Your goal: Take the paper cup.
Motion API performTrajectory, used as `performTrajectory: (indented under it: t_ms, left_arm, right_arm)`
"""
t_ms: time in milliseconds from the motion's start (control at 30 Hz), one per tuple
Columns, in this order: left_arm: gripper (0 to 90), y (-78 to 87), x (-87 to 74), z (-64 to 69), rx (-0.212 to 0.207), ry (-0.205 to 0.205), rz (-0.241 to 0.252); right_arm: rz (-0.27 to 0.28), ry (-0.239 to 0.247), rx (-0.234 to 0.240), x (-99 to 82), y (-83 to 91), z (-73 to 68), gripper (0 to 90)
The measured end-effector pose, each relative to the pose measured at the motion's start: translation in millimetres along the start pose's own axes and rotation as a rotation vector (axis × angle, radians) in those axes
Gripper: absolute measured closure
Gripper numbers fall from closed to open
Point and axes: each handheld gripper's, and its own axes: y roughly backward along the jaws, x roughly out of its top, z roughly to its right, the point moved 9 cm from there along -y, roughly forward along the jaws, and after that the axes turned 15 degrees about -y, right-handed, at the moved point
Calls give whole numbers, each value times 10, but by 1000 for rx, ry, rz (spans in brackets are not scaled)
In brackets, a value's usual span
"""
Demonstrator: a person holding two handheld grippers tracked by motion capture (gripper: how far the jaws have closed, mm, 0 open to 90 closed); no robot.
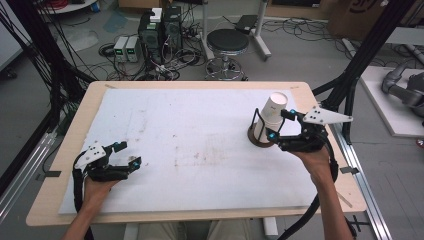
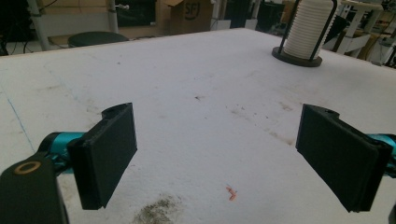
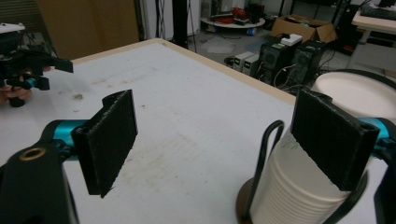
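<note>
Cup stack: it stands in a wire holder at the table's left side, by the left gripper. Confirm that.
Wrong side. The high view shows the cup stack in its wire holder at the table's right side, by the right gripper; the left gripper is far from it.

- A white-covered table (image 1: 200, 145) with a pale wooden rim takes up the middle of the high view.
- Near its right edge a stack of white paper cups (image 1: 270, 118) stands in a dark wire holder (image 1: 260, 137) with a round base — the stack leans a little to the right.
- The right tool (image 1: 277, 125) sits just beside the stack, held in the person's right hand (image 1: 312, 155), its jaws apart with nothing between them.
- The left tool (image 1: 127, 154) rests low over the table's near left part — well apart from the cups — jaws apart and empty, held by the left hand (image 1: 97, 187).
- Beyond the table, a black round stool (image 1: 227, 42), computer towers (image 1: 160, 30) and loose cables lie on the floor.
</note>
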Motion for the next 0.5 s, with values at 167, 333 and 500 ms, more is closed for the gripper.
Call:
performTrajectory:
  t_ms: [167,333,500]
  left_arm:
    - [123,1,-1,0,0,1,-2]
    - [124,-2,1,1,1,6,0]
    - [124,-2,2,2,0,6,2]
  right_arm:
    - [-39,14,-42,200,19,116,142]
    - [-72,17,-59,275,5,161,139]
    - [-119,26,-79,348,-39,223,138]
